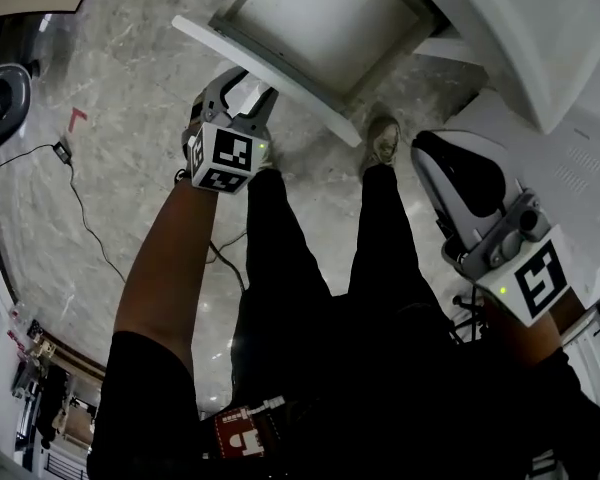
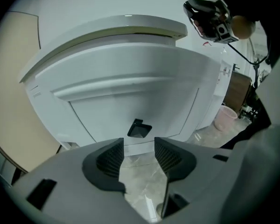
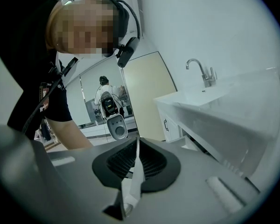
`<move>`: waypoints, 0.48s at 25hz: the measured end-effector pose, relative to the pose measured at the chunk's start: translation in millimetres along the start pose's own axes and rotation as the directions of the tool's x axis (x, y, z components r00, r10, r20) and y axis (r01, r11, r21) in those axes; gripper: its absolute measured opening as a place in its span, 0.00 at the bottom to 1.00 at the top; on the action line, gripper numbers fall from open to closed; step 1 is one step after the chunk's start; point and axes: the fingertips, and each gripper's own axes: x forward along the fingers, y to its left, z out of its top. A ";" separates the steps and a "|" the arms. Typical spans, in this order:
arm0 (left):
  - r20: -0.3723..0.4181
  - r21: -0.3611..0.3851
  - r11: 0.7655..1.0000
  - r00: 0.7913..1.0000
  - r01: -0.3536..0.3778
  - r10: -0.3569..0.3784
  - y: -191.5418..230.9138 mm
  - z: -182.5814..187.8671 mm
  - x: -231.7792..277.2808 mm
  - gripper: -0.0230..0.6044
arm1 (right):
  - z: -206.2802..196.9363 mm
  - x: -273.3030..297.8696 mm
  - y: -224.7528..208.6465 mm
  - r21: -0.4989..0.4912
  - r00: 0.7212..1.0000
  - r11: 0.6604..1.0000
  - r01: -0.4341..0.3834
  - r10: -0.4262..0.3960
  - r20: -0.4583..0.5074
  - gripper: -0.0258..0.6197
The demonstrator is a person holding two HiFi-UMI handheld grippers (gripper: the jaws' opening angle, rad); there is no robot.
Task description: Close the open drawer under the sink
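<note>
- Where the left gripper view looks along them, the left tongs [image 2: 139, 152] stand wide apart and empty, low in the frame.
- Right tongs [image 3: 136, 158] pressed together, nothing held.
- Beyond the left tongs, centre frame: white drawer [image 2: 130, 92], open, with its dark handle recess [image 2: 139, 129] facing them.

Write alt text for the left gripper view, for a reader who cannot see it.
The left gripper, jaws open and empty, points at a white drawer front with a dark recessed handle. A curved white countertop overhangs it; pale marble floor shows between the jaws, and a pink bin stands far right.
</note>
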 end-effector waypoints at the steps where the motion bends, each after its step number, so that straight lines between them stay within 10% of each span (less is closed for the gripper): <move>1: 0.002 0.007 1.000 1.000 -0.021 0.021 1.8 -0.3 2.6 0.34 | -4.3 -0.7 -0.6 0.005 1.000 1.000 -0.002 0.002 -0.003 0.04; 12: 0.022 0.128 0.989 0.997 -0.075 0.073 0.9 12.1 12.5 0.28 | -21.7 -7.8 -0.3 0.051 1.000 0.999 -0.006 0.006 0.006 0.04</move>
